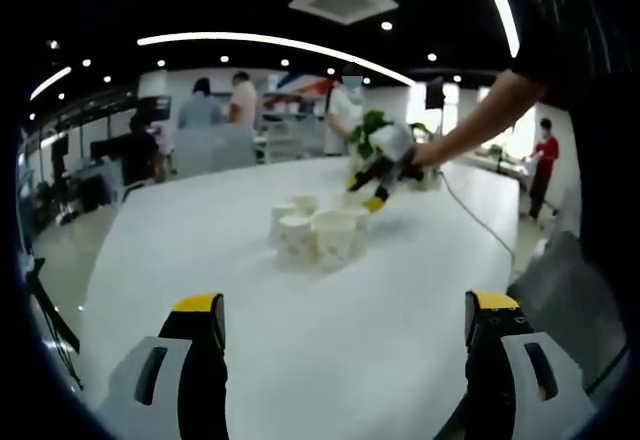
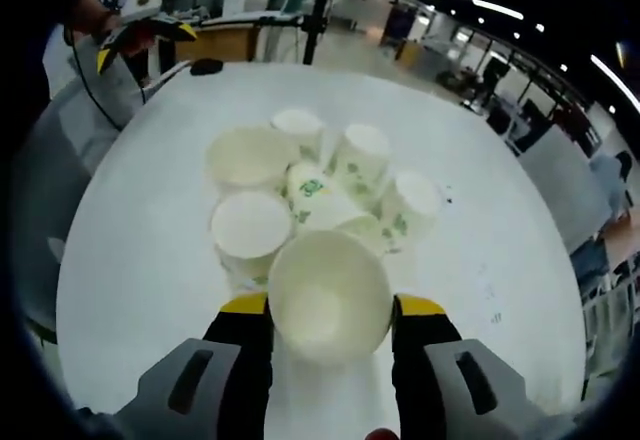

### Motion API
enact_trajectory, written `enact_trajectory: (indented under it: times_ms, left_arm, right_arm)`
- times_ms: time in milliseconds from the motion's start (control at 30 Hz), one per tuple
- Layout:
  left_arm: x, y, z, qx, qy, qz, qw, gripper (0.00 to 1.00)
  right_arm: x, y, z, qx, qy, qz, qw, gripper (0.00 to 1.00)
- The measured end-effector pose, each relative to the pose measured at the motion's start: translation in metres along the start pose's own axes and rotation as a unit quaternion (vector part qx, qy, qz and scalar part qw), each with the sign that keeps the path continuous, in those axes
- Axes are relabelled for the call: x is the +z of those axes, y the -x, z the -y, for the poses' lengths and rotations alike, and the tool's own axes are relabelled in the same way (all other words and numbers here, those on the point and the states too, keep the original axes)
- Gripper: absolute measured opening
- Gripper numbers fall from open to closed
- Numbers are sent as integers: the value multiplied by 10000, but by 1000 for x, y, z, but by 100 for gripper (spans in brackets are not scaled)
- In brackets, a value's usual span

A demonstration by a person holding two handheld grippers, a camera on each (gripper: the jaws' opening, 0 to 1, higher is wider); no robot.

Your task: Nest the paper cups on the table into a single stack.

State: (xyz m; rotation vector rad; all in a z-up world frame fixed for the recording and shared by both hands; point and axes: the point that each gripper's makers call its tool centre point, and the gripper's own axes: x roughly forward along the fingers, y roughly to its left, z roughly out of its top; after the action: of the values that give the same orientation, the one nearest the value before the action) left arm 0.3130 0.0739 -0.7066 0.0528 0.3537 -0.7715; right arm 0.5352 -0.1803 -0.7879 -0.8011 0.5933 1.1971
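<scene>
The right gripper (image 2: pixel 330 312) has its jaws closed on a paper cup (image 2: pixel 329 296), mouth up, right next to the other cups (image 2: pixel 300 195). Those white cups sit bunched together near the middle of the white table (image 2: pixel 510 260), some upside down. The left gripper (image 1: pixel 345 322) hangs over the near edge with its jaws wide apart, holding nothing.

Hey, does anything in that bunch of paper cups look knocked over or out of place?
Yes. One green-printed paper cup lies tipped on its side in the middle of the cluster, leaning among the upright cups. The right hand-held gripper has a cup between its jaws, mouth toward the camera. No spill or damage shows on the white table.
</scene>
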Motion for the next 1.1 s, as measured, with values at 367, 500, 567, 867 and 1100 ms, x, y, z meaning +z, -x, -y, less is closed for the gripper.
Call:
enact_trajectory:
  times_ms: [367, 500, 567, 867, 1100]
  left_arm:
    - [4, -3, -1, -20, -61, 68, 10000, 100]
    - [6, -5, 1, -61, -99, 107, 9999, 100]
    - [7, -6, 2, -76, -123, 128, 9998, 100]
    - [9, -9, 5, -123, -139, 176, 9997, 100]
    - [13, -8, 5, -149, -197, 211, 9995, 100]
  right_arm:
    - [-2, 18, 5, -290, -63, 16, 9996, 44]
    - [0, 31, 3, -389, -77, 14, 9992, 44]
    - [2, 37, 4, -440, -64, 49, 9990, 44]
    - [16, 64, -3, -669, -2, 185, 9976, 43]
    - [28, 80, -18, -779, 89, 309, 9964, 43]
